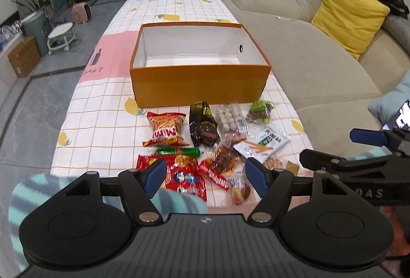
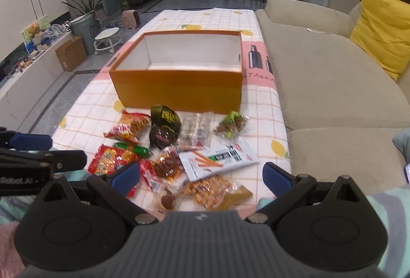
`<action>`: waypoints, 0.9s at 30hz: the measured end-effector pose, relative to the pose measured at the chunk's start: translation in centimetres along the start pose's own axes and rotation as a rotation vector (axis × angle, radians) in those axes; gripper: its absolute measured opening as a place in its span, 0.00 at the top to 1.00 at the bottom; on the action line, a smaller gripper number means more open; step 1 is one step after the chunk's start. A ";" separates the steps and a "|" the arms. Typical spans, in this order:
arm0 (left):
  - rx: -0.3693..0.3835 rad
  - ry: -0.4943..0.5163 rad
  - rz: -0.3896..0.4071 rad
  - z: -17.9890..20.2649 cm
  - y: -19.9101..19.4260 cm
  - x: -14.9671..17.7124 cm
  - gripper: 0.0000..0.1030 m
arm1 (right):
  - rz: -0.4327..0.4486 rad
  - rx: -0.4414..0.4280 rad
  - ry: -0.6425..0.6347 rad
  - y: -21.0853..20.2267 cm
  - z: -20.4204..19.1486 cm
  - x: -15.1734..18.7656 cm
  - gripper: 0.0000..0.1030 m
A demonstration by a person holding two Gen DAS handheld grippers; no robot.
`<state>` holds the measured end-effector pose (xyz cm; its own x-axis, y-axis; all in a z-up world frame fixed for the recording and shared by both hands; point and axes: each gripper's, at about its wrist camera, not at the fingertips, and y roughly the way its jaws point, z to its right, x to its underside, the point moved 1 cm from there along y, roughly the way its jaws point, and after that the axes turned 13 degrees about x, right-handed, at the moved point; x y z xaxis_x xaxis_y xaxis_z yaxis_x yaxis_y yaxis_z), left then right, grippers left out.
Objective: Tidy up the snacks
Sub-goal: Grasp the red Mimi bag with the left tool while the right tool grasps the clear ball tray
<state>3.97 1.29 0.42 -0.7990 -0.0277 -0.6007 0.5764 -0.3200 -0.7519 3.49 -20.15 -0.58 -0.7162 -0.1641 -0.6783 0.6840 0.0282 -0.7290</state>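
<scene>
An open orange box (image 1: pixel 200 83) with a white, empty inside stands on the table; it also shows in the right wrist view (image 2: pixel 179 88). Several snack packets lie in front of it: a red chips bag (image 1: pixel 166 129), a dark bag (image 1: pixel 202 124), a white carrot-stick packet (image 1: pixel 264 142) (image 2: pixel 217 158), a green sausage (image 1: pixel 178 151), red packets (image 1: pixel 184 175). My left gripper (image 1: pixel 205 175) is open and empty above the near packets. My right gripper (image 2: pixel 201 176) is open and empty above a brown snack packet (image 2: pixel 210 189).
The table wears a white checked cloth with lemons (image 1: pixel 102 108). A beige sofa (image 1: pixel 307 57) with a yellow cushion (image 1: pixel 348 16) runs along the right. Grey floor, a small stool (image 1: pixel 61 38) and a cardboard box (image 1: pixel 24 56) lie left.
</scene>
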 end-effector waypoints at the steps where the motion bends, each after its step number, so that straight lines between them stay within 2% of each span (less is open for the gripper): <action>1: 0.015 -0.012 -0.009 -0.5 0.3 -0.5 0.24 | 0.006 -0.002 -0.009 0.2 -0.1 -0.5 0.05; 3: 0.040 -0.045 -0.045 -1.6 1.3 -1.5 0.26 | 0.013 -0.005 -0.030 0.7 -0.4 -1.4 0.10; 6: 0.019 -0.072 -0.111 -2.9 3.3 -3.1 0.26 | 0.005 -0.015 -0.047 2.6 -0.8 -2.9 0.11; 8: 0.014 -0.080 -0.136 -3.7 4.5 -4.1 0.26 | -0.031 -0.032 -0.054 4.7 -1.0 -3.8 0.16; 10: 0.015 -0.103 -0.161 -4.7 5.9 -5.1 0.26 | -0.081 -0.052 -0.043 7.2 -1.3 -4.8 0.26; 15: -0.005 -0.147 -0.230 -7.6 10.2 -6.9 0.26 | -0.184 -0.078 -0.038 13.2 -2.4 -6.4 0.29; 21: -0.066 -0.177 -0.332 -10.3 15.1 -7.0 0.26 | -0.322 -0.099 -0.001 19.6 -3.4 -6.7 0.32; 27: -0.070 -0.196 -0.360 -11.6 17.0 -6.9 0.26 | -0.357 -0.096 0.002 22.5 -3.9 -6.7 0.32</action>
<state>21.27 7.01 -11.39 -0.9653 -0.1073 -0.2380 0.2589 -0.2775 -0.9252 23.08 -14.56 -12.79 -0.9076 -0.1784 -0.3800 0.3750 0.0620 -0.9249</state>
